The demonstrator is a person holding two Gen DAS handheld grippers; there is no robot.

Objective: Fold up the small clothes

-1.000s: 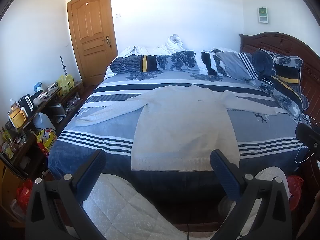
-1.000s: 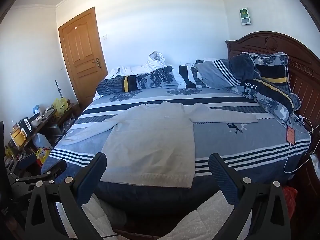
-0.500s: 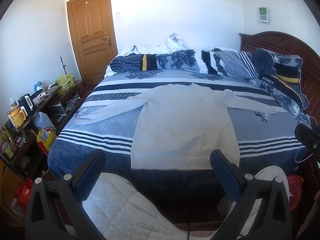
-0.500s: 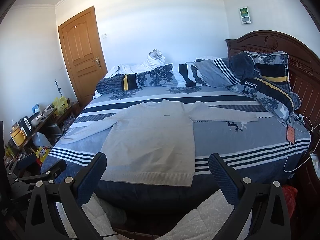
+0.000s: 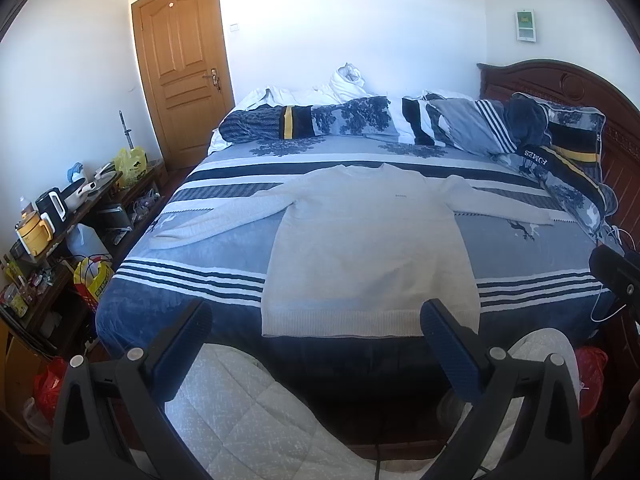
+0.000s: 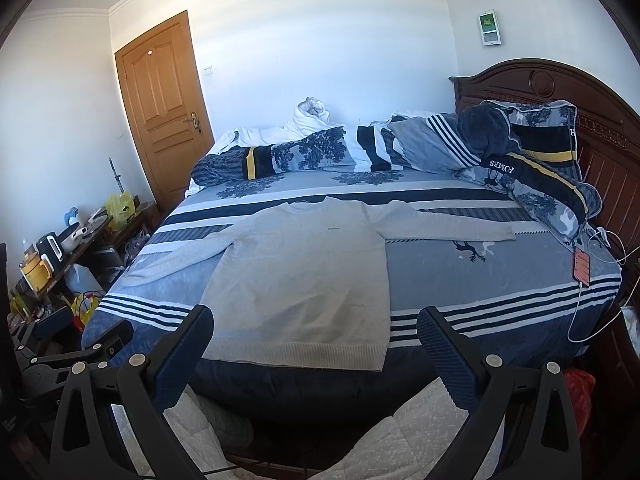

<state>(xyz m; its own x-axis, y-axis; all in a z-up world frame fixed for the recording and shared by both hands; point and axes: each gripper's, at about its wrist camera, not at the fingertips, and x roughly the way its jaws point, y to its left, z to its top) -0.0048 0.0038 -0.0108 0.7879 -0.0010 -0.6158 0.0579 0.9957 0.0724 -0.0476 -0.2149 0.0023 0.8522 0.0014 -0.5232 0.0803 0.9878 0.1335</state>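
A light grey long-sleeved sweater (image 5: 372, 256) lies flat on the bed, front up, both sleeves spread out, hem at the near edge. It also shows in the right wrist view (image 6: 304, 280). My left gripper (image 5: 316, 316) is open and empty, held off the foot of the bed, short of the hem. My right gripper (image 6: 314, 320) is open and empty too, at about the same distance, a little right of the left one. The left gripper's body (image 6: 60, 356) shows at the left edge of the right wrist view.
The bed (image 5: 192, 280) has a blue striped cover, with rolled bedding and pillows (image 5: 360, 120) at its far side and a dark wooden headboard (image 6: 560, 92) on the right. A cluttered side table (image 5: 60, 216) stands left. A phone on a cable (image 6: 584, 266) lies at the right edge.
Both grippers have drifted slightly toward the bed; the sweater sits a little higher and larger in view. Nothing was touched.
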